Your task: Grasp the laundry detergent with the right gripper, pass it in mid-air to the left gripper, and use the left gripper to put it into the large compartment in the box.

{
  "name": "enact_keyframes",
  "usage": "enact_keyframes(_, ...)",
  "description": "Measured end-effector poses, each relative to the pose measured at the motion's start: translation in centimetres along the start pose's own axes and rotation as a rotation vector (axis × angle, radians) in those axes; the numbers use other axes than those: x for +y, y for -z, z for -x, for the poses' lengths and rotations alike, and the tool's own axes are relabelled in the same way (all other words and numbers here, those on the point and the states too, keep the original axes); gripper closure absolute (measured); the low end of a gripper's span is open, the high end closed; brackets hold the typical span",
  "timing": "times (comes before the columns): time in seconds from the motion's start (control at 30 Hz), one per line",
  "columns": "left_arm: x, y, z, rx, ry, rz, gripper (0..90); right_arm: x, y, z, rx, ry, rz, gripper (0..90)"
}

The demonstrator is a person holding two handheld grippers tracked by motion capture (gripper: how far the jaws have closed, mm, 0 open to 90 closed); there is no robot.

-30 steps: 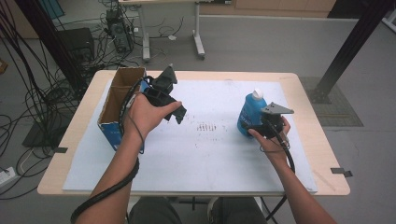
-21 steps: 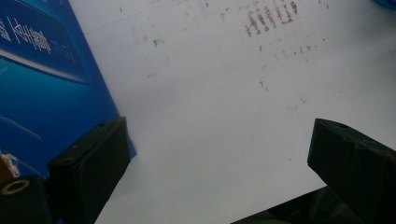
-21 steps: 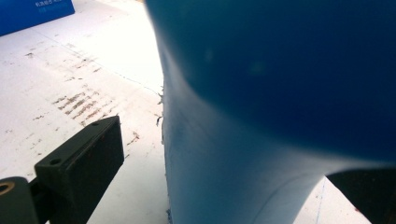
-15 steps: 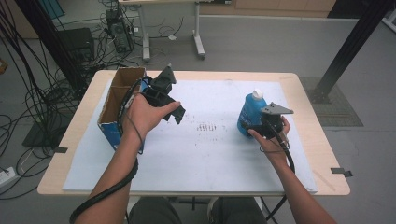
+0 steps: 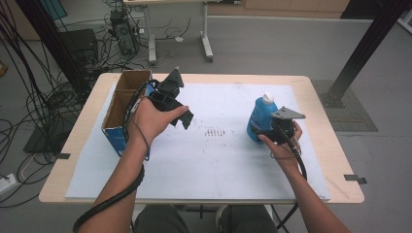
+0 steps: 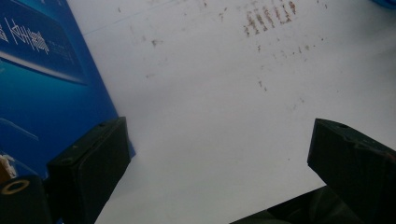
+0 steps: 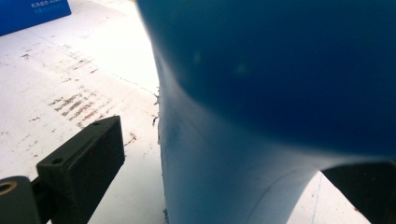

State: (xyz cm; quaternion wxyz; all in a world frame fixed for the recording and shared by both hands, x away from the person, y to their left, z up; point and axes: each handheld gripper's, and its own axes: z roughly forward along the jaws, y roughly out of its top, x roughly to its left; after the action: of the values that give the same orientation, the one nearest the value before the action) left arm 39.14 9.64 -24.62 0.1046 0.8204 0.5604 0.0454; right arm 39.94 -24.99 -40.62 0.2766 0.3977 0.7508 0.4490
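Observation:
A blue bottle (image 5: 262,114) with a white cap stands upright at the right of the white mat (image 5: 218,165). My right gripper (image 5: 263,134) is low at its near side, open, with the jaws either side of the bottle's base. In the right gripper view the bottle (image 7: 280,70) stands between the jaws, and there is a gap between it and the left jaw. My left gripper (image 5: 171,104) is held above the mat, next to an open cardboard box (image 5: 114,141) with blue sides. In the left gripper view my left gripper (image 6: 219,154) is open wide over bare mat, holding nothing.
The box (image 6: 42,79) lies along the table's left side, its open top facing up. Brown scuff marks (image 5: 214,132) stain the mat's middle. The wooden table edge (image 5: 340,160) frames the mat. Cables and a table leg stand on the floor behind.

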Motion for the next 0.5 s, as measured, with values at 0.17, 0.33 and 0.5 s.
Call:
enact_keyframes(0.17, 0.01, 0.03, -0.01, 0.0, 0.001, 0.001, 6.4, 0.01, 0.02, -0.04, -0.001, 0.0, -0.001, 2.8)
enact_keyframes(0.33, -0.01, 0.05, -0.04, -0.001, -0.003, 0.001, 6.4, -0.01, 0.0, -0.05, -0.001, 0.001, -0.005, 3.0)
enact_keyframes(0.5, -0.06, 0.01, -0.11, 0.0, -0.002, 0.0, 6.4, 0.01, -0.01, -0.06, -0.003, 0.004, -0.004, 3.1)
